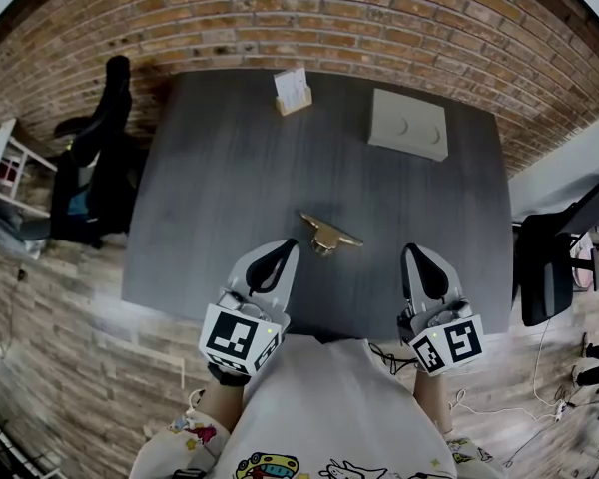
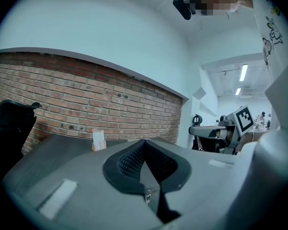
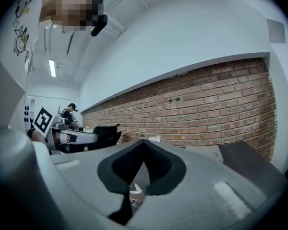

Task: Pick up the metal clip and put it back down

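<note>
A brass-coloured metal clip [image 1: 327, 236] lies on the dark grey table [image 1: 230, 178], between and just beyond the two grippers. My left gripper [image 1: 289, 246] sits near the table's front edge, left of the clip, its jaws shut with nothing in them. My right gripper [image 1: 410, 251] rests to the clip's right, also shut and empty. In the left gripper view the closed jaws [image 2: 144, 143] point over the table toward the brick wall. The right gripper view shows shut jaws [image 3: 144, 143] and a glimpse of the clip [image 3: 134, 193] low through the gap.
A small card holder with white cards [image 1: 293, 91] stands at the table's far edge; a flat beige box [image 1: 408, 124] lies at the far right. Black chairs [image 1: 95, 168] stand left and another chair [image 1: 549, 257] right of the table. A brick wall runs behind.
</note>
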The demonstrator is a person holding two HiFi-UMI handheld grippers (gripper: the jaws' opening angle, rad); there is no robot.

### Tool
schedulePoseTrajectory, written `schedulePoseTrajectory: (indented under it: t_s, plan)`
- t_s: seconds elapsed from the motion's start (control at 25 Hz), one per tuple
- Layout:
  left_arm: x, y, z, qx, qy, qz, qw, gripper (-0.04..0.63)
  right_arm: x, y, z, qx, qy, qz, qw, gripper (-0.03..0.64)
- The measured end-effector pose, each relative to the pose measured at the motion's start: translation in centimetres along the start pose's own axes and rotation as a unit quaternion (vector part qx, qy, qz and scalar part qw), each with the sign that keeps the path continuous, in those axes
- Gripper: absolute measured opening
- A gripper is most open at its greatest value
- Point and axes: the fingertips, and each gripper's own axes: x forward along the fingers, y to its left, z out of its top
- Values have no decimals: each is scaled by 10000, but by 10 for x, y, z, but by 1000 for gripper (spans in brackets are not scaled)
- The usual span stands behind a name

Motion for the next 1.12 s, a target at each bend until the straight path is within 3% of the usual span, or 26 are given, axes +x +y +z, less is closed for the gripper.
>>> schedulePoseTrajectory:
  t_s: [1.12]
  plan:
    - [-1,8,1,-98,33,39,9999,2,7,3,-3,-131,124,-29,9998,2]
